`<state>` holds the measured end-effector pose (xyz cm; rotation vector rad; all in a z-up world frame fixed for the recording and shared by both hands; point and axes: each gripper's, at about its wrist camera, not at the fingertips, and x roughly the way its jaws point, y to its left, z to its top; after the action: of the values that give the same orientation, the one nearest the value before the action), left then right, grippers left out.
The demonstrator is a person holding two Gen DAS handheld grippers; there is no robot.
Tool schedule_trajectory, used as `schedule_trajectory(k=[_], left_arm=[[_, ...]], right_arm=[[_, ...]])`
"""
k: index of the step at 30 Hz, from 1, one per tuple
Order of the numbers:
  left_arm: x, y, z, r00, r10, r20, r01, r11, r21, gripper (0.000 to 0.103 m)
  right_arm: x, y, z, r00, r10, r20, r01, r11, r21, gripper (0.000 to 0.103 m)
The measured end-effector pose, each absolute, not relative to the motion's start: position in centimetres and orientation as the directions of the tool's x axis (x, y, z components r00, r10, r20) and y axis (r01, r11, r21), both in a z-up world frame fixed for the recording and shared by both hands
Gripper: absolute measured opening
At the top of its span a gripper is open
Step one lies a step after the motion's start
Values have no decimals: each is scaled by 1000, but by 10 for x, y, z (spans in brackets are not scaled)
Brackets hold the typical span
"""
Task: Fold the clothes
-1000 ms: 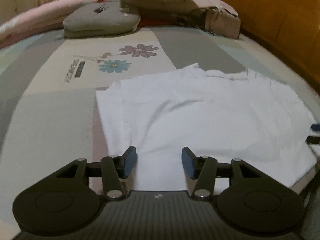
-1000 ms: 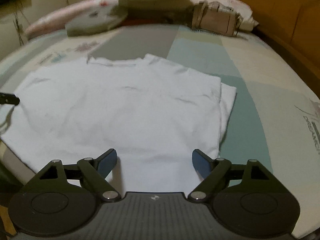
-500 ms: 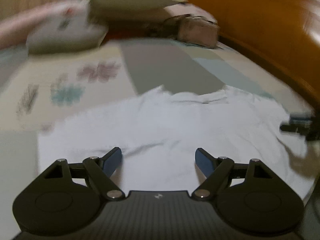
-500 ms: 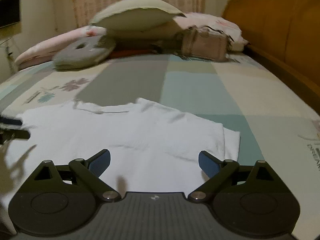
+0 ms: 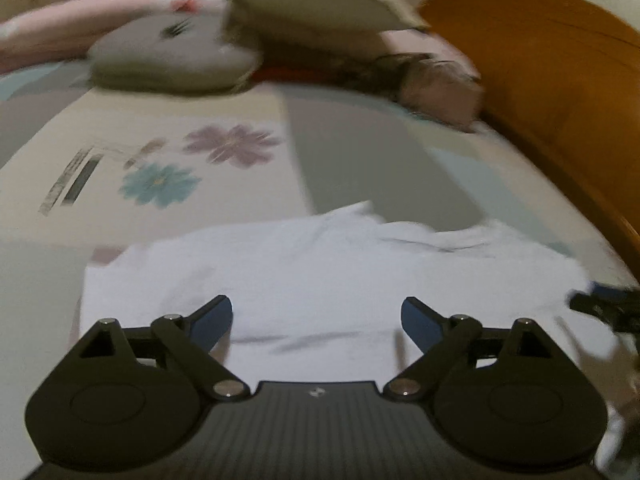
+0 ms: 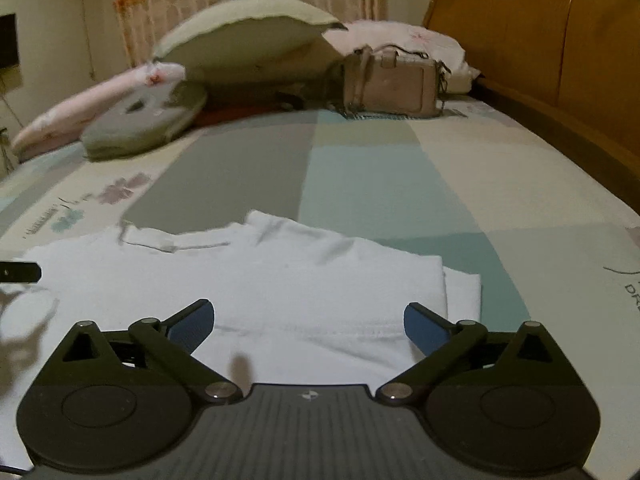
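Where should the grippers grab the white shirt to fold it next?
Probably the near hem of the shirt, one corner per gripper, coming in low from the near side. It lies flat on the bed, sides already tucked in, collar at the far end. Both the left gripper and right gripper hang open just above that hem.

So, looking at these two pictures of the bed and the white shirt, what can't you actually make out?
- Near hem of the white shirt: both views, hidden behind the tool bodies.
- Pillows: left view, smeared by motion blur.
- Printed lettering on the bedspread: right view, cut off by the edge.
- Right tool: left view, blurred, mostly out of frame.
- Handbag contents: closed.
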<state>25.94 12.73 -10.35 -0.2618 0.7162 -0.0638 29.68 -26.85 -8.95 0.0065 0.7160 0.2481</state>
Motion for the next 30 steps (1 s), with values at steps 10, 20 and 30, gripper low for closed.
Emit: schedule_trajectory(k=[10, 20, 30], left_arm=[[235, 111, -66, 762, -96, -641, -49, 977, -206, 96], [200, 75, -90, 686, -100, -721, 4, 991, -134, 98], [164, 109, -84, 688, -121, -715, -101, 960, -260, 98]], right_arm=[[274, -272, -69, 748, 258, -611, -250, 963, 101, 103], [237, -260, -84, 693, 246, -678, -293, 955, 47, 103], [202, -261, -55, 709, 275, -649, -301, 951, 74, 103]])
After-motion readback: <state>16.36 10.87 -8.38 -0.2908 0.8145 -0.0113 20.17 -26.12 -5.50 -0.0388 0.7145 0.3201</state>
